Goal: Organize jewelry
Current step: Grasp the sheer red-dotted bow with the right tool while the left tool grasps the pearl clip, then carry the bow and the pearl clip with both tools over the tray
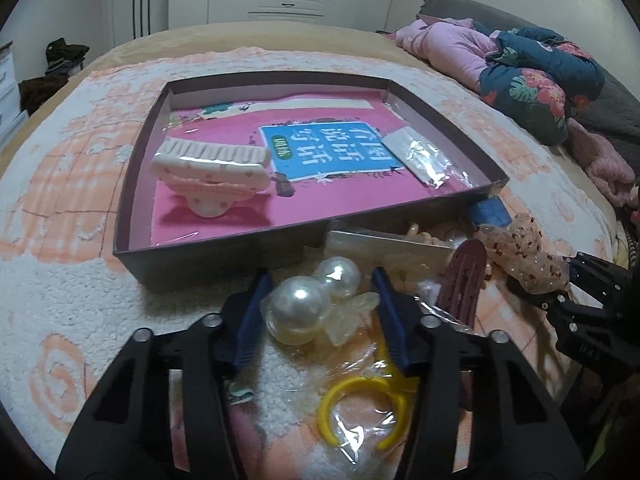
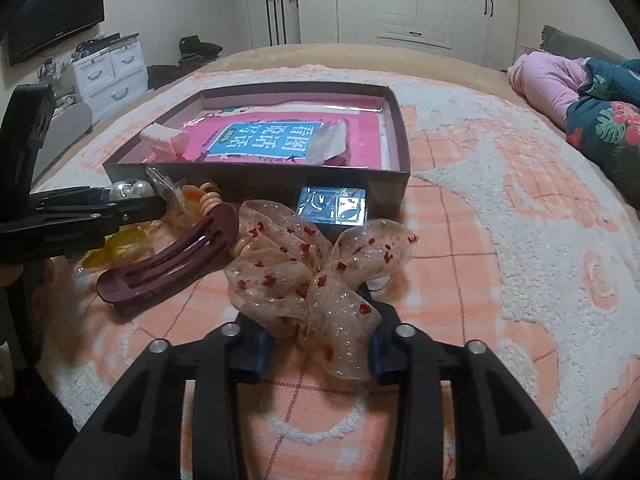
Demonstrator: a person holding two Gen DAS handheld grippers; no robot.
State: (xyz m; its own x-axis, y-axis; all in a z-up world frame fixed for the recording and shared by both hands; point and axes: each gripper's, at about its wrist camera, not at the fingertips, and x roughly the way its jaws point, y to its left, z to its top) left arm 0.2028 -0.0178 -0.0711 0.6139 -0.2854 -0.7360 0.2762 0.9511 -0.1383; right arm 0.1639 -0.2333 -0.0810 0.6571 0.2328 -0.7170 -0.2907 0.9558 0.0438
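Observation:
My left gripper [image 1: 320, 284] stands open on the blanket, its blue pads on either side of a plastic-wrapped pearl hair piece [image 1: 300, 312]. Below it lies a yellow ring [image 1: 360, 408] in clear wrap. My right gripper [image 2: 320, 316] reaches around a sheer bow with red dots [image 2: 316, 264]; the fabric hides its fingertips. A maroon hair clip [image 2: 168, 264] lies between the two grippers. The dark shallow box [image 1: 224, 248] holds a pink book [image 1: 332, 148], a cream claw clip [image 1: 212, 168] and a clear packet [image 1: 420, 156].
A small blue box [image 2: 332, 206] and a peach beaded piece [image 2: 210, 200] rest against the dark box's front wall. Everything sits on a peach-and-white blanket [image 2: 500, 240] on a bed. Pink and floral bedding [image 1: 520, 68] is piled at the right.

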